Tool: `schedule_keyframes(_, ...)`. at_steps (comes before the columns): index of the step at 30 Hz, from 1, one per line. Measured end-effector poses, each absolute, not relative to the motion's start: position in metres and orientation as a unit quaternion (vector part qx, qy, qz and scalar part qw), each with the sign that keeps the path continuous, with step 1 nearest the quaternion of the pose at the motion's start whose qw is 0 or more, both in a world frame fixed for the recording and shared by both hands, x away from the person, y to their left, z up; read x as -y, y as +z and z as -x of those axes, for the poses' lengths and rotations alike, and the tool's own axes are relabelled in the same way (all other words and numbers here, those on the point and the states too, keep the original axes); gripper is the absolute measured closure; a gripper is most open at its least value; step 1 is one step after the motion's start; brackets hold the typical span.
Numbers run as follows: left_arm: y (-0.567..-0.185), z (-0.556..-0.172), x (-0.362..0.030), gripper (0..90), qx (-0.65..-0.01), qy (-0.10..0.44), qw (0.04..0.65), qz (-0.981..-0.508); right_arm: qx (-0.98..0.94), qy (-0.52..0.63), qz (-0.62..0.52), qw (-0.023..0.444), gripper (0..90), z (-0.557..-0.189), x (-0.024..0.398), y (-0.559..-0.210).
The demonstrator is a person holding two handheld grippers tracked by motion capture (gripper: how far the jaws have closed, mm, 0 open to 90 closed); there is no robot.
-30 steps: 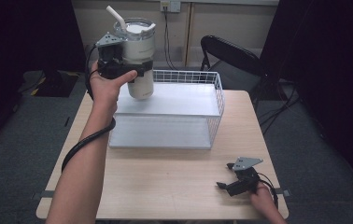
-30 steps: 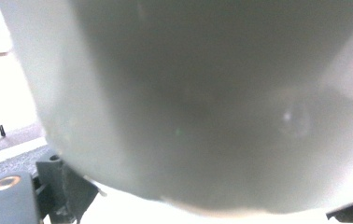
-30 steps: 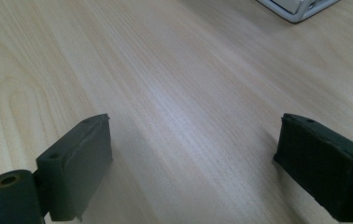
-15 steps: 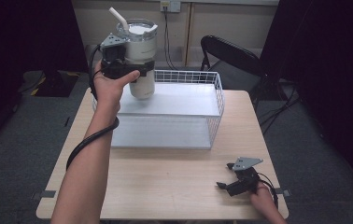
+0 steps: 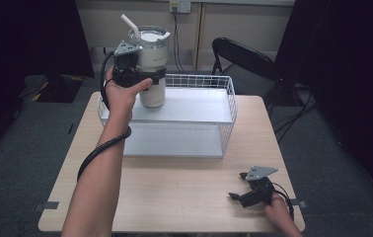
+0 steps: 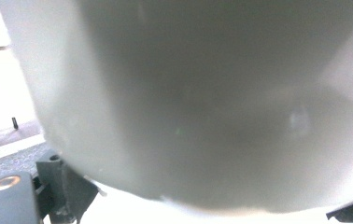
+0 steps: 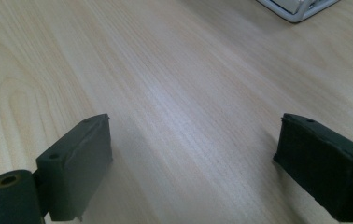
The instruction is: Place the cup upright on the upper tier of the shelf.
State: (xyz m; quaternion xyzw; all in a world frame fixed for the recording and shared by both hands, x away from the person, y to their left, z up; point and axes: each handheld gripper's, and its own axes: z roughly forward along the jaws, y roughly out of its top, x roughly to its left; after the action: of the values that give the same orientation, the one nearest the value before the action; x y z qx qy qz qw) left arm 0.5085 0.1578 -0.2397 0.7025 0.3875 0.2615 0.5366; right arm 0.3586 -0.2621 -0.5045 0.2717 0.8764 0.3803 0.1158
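High view: we are clamping our left tool (image 5: 145, 81) around the white tumbler (image 5: 153, 64), holding it upright above the wire basket (image 5: 229, 101) so nothing spills, while our right tool (image 5: 241, 193) is resting wide open and empty on the counter (image 5: 184, 197).

A black folding chair (image 5: 246, 61) stands behind the wooden table (image 5: 174, 187), on grey carpet (image 5: 21, 163).

Black chair (image 5: 246, 61) on grey carpet (image 5: 21, 168)

Left gripper (image 5: 142, 79) raised, clamped — right gripper (image 5: 246, 190) fingers apart.
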Motion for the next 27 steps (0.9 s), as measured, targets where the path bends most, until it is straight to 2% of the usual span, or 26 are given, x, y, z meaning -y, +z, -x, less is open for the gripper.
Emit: schedule_keyframes(27,-0.26,-0.503,-0.161,9.5,-0.379,0.283,0.55,-0.688,-0.876,0.38,-0.272,0.116,10.0,-0.359,0.262,-0.505)
